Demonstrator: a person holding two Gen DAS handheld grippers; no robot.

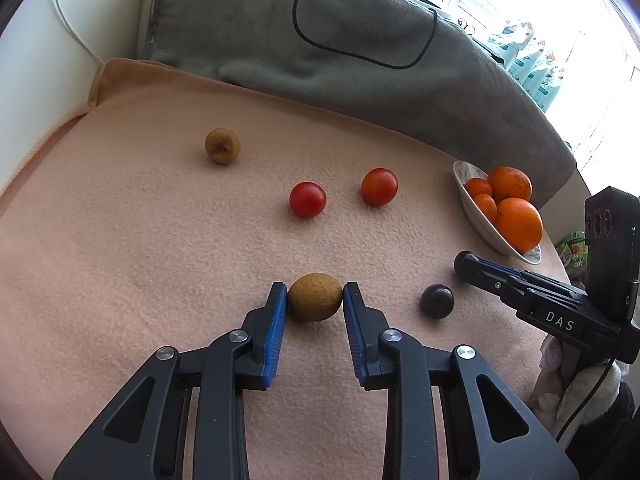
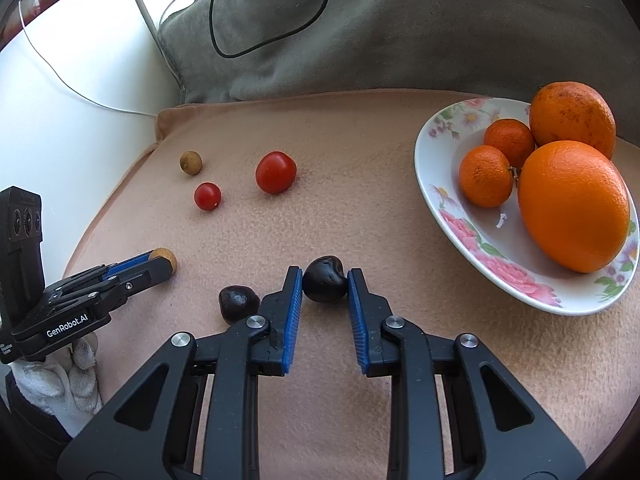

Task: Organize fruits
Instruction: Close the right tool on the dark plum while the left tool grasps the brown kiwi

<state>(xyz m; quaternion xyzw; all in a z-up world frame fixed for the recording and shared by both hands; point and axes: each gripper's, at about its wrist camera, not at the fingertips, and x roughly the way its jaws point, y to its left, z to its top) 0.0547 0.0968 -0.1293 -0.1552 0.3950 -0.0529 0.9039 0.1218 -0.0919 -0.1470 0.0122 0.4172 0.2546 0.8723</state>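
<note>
A tan longan (image 1: 315, 297) lies on the peach fleece blanket (image 1: 140, 240), clamped between the blue pads of the left gripper (image 1: 315, 300), which press on its two sides. To its right a dark cherry (image 2: 325, 279) is pinched in the same way by the right gripper (image 2: 324, 280), the pads touching it on both flanks. A second dark cherry (image 2: 238, 304) sits loose just left of that gripper's left finger, between the two grippers.

Farther back on the blanket rest two cherry tomatoes, a smaller one (image 2: 207, 196) and a larger one (image 2: 275, 172), near each other but apart. Another longan (image 2: 191, 162) lies beyond them, toward the far left corner.

At the right edge stands a white floral plate (image 2: 460, 236) holding two large oranges (image 2: 574, 204) and two small mandarins (image 2: 485, 176), all touching. A grey blanket (image 2: 400, 40) with a black cable (image 2: 224, 40) looped on it lies behind. A white-gloved hand (image 2: 68, 376) holds the left gripper.
</note>
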